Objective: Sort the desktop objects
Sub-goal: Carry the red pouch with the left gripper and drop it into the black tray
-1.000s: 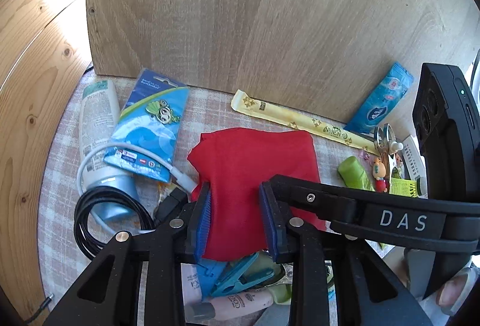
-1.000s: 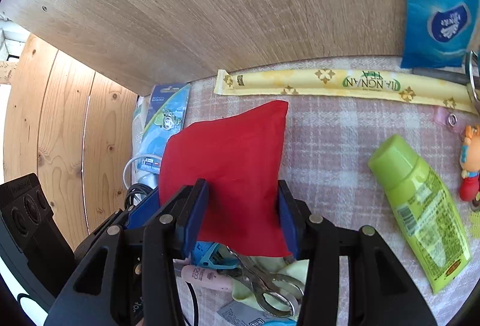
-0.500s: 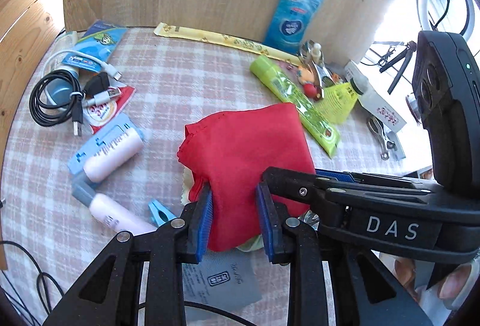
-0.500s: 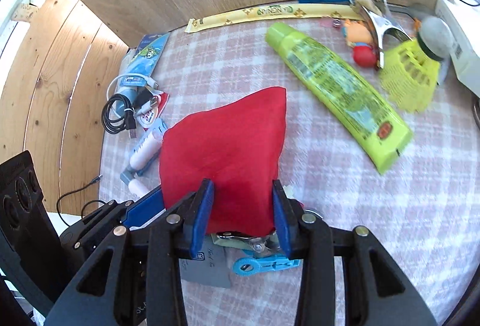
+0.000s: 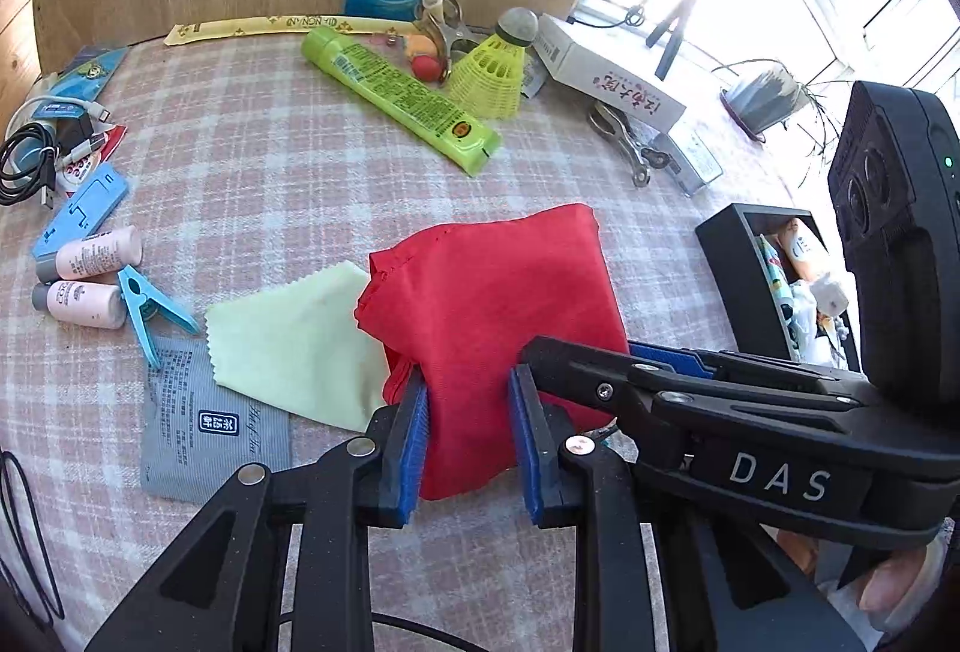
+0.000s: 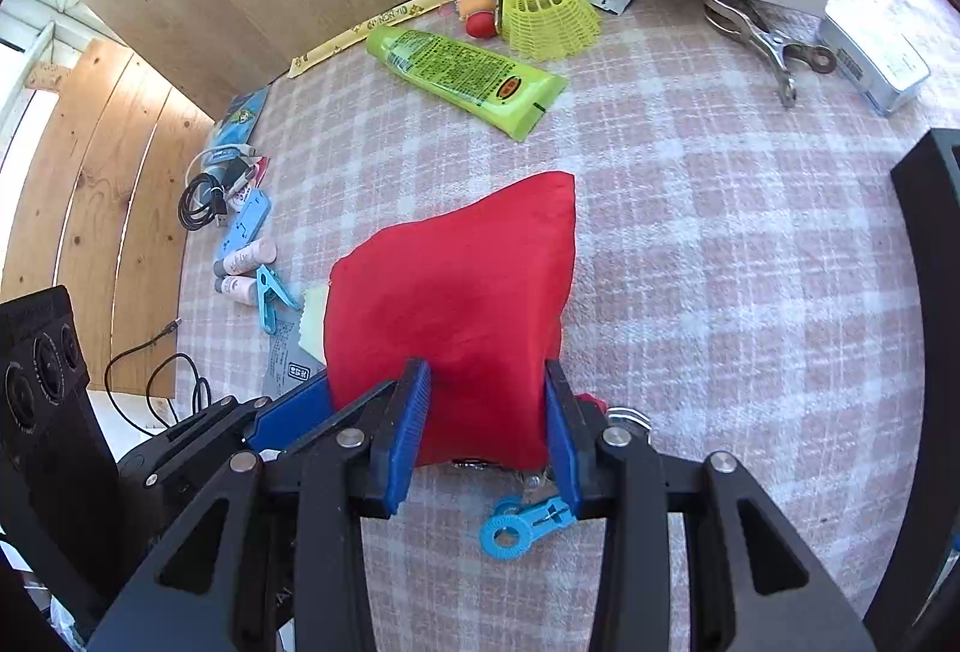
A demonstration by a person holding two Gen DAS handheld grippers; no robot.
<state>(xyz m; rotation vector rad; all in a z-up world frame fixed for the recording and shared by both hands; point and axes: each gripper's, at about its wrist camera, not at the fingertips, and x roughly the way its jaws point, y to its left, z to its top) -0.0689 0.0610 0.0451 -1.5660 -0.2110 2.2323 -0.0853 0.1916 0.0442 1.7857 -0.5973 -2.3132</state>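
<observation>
Red cloth (image 5: 498,304) hangs between both tools, lifted above the checked tablecloth (image 5: 252,160) so it can travel without dragging through the clutter. The left gripper (image 5: 468,433) is closed down narrow on the near edge of the fabric, blue pads pressing it from both sides; the right gripper (image 6: 487,430) pinches the same edge beside it, its jaws set a little wider over a thicker bunch of folds. Two grips side by side look chosen to keep the limp fabric spread out instead of letting it sag into a ball.

From each pair of fingers the cloth runs forward and away, its far corner pointing toward the green tube (image 5: 399,97) and the yellow shuttlecock (image 5: 492,73). Under it lie a pale yellow wiping cloth (image 5: 294,346) and a grey sachet (image 5: 210,430); a blue clip (image 6: 522,526) sits just below the right fingers. A black tray (image 5: 729,262), already holding a few items, stands off to the right, and I judge it the likely destination, though the cloth is not over it yet
</observation>
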